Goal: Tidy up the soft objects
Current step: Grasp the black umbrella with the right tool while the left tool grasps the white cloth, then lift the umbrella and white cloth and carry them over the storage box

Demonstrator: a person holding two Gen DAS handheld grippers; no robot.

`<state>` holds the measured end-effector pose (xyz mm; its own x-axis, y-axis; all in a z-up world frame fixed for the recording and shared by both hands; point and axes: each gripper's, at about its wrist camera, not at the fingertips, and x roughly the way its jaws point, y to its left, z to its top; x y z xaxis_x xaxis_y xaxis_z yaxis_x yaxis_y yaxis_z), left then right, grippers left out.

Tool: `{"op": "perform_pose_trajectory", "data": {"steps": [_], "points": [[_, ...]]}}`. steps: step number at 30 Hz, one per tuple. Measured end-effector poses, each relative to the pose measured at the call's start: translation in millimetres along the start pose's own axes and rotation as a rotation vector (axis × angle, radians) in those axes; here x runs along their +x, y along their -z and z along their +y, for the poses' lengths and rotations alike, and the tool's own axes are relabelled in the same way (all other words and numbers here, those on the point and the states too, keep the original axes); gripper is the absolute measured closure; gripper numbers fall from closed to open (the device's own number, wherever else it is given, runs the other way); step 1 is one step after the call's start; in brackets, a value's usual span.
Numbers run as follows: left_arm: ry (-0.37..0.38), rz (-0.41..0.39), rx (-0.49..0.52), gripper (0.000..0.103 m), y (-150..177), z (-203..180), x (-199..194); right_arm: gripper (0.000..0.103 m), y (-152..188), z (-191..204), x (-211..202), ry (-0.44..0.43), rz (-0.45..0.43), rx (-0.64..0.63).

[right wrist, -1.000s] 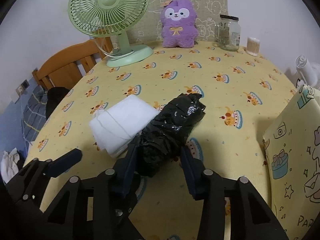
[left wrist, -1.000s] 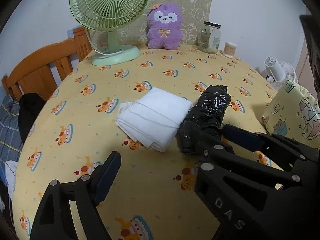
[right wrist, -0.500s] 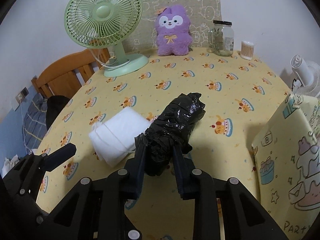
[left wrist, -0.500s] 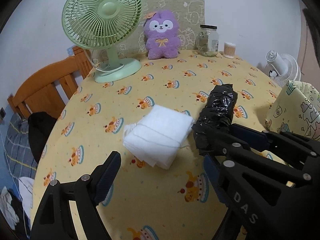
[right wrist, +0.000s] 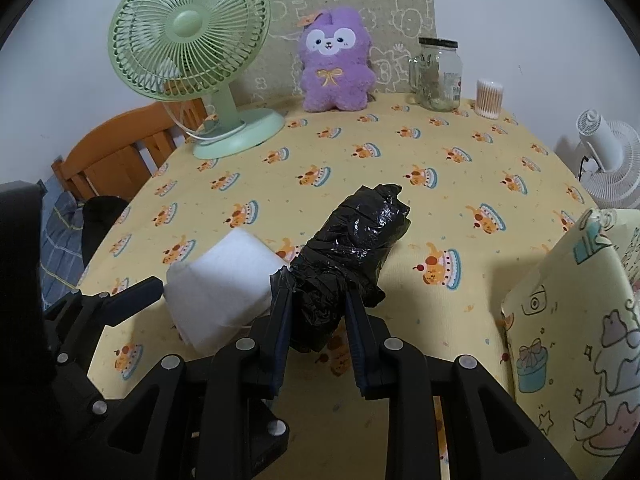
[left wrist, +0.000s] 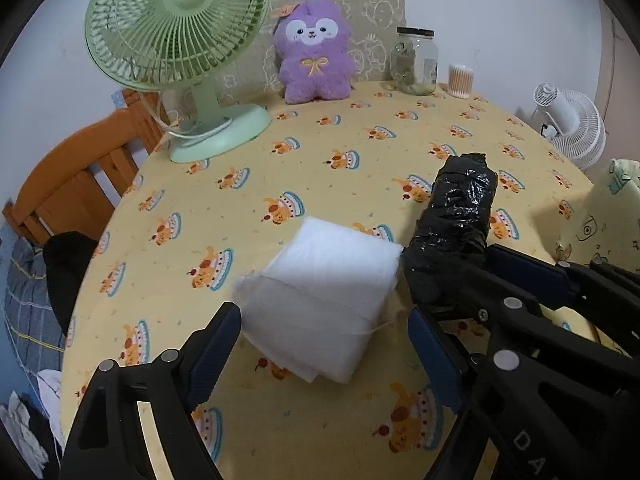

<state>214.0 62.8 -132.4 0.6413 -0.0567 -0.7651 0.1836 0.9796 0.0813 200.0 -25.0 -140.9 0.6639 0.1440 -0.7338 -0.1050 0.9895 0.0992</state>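
Observation:
A folded white cloth (left wrist: 320, 292) lies on the yellow tablecloth (left wrist: 340, 184). My left gripper (left wrist: 324, 316) stands open, one finger on each side of the cloth's near end, pads apart from it. A bundle wrapped in black plastic (right wrist: 360, 236) lies just right of the white cloth (right wrist: 224, 280), touching it. My right gripper (right wrist: 317, 300) is shut on the bundle's near end, and the black bundle (left wrist: 460, 220) also shows in the left wrist view. A purple plush toy (right wrist: 336, 60) sits upright at the table's far edge.
A green desk fan (left wrist: 180, 28) stands at the back left, a glass jar (left wrist: 416, 60) and a cotton swab tub (left wrist: 460, 80) at the back right. A yellow gift bag (right wrist: 580, 320) stands at the right. A wooden chair (left wrist: 72, 176) and a white fan (left wrist: 572, 128) are beside the table.
My right gripper's jaws have closed onto the black bundle's near end. My left gripper has moved up to the white cloth, which now lies between its open fingers.

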Motion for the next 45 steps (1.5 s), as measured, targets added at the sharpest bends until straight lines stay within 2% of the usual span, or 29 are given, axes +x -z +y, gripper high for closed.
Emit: {"op": "perform_pose_trajectory", "data": {"steps": [12, 20, 22, 25, 28, 45], "points": [[0.032, 0.045, -0.037, 0.017, 0.1, 6.5, 14.2, 0.074, -1.5, 1.2, 11.2, 0.011, 0.011, 0.01], [0.02, 0.035, -0.065, 0.049, 3.0, 12.3, 8.1, 0.074, -1.0, 0.5, 9.7, 0.003, 0.009, 0.016], [0.009, 0.031, -0.052, 0.062, 4.3, 9.8, 5.7, 0.074, 0.2, 1.1, 8.9, -0.001, 0.012, 0.01], [-0.013, 0.026, -0.03, 0.074, 6.0, 4.7, 2.7, 0.074, 3.1, 3.0, 6.6, -0.002, 0.012, 0.001], [-0.023, 0.023, -0.034, 0.08, 8.5, 3.2, -0.4, 0.074, 5.7, 4.3, 4.4, -0.005, 0.012, -0.003], [0.002, -0.031, -0.107, 0.084, 32.1, -13.1, -37.6, 0.074, 25.3, -1.9, -28.9, -0.008, -0.006, -0.015]]}}
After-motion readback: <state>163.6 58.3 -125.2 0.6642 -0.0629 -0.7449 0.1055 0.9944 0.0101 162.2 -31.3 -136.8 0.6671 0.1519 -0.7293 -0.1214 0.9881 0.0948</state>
